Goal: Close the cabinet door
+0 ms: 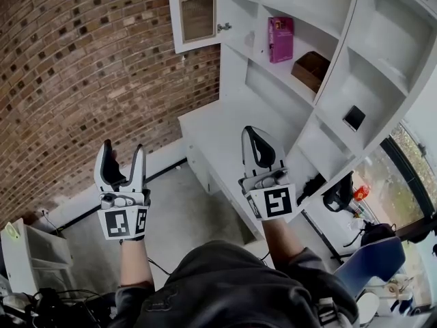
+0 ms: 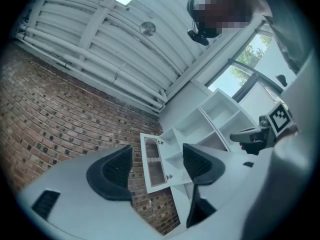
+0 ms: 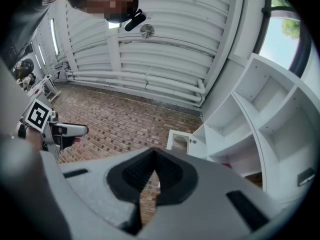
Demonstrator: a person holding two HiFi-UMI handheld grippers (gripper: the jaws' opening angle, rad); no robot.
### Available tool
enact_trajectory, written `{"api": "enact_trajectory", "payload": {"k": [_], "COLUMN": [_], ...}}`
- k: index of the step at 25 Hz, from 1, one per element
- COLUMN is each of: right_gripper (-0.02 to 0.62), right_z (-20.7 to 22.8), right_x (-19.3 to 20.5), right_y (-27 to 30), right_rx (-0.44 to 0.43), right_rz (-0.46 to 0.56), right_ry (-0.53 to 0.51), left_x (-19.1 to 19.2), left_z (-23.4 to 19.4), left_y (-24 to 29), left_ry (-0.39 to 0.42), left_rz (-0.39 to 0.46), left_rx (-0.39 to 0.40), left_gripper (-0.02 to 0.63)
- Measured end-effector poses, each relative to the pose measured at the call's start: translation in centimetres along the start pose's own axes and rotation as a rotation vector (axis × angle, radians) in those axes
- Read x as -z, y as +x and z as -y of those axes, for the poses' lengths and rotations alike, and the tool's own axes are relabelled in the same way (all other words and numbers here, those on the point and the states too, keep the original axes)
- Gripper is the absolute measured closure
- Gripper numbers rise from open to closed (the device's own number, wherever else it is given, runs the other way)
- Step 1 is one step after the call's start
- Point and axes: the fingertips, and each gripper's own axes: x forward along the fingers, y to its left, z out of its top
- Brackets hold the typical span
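Observation:
The white cabinet door (image 1: 196, 12) with a glass pane hangs swung open at the top of the head view, hinged to the white shelf unit (image 1: 341, 80); it also shows as the door (image 2: 154, 163) between my left jaws and as the door (image 3: 181, 142) in the right gripper view. My left gripper (image 1: 123, 157) is raised well below and left of the door, open and empty. My right gripper (image 1: 260, 142) is held up in front of the shelves, shut with nothing in it. Neither touches the door.
A brick wall (image 1: 82, 67) stands left of the shelf unit. A pink box (image 1: 280, 38) and a brown box (image 1: 311, 69) sit on a shelf. A small white rack (image 1: 31, 255) stands on the floor at lower left, a blue chair (image 1: 372, 262) at lower right.

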Motion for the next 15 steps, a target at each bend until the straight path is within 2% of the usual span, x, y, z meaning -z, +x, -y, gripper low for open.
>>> {"api": "enact_trajectory", "payload": {"k": [1, 5, 15], "right_gripper": [0.595, 0.595, 0.595], "right_z": [0.1, 0.7, 2.9], "right_x": [0.1, 0.6, 2.3], "right_y": [-0.1, -0.3, -1.0], "right_rx": [-0.002, -0.011, -0.043], "right_rz": [-0.001, -0.008, -0.017], "right_ry": [0.002, 0.011, 0.037], "left_x": [-0.1, 0.0, 1.1], "left_z": [-0.2, -0.2, 2.5], "left_y": [-0.1, -0.3, 0.8], "left_ry": [-0.004, 0.002, 0.034], "left_rz": [0.004, -0.001, -0.041], "left_rx": [-0.009, -0.026, -0.035], "left_gripper": [0.291, 0.259, 0.258]}}
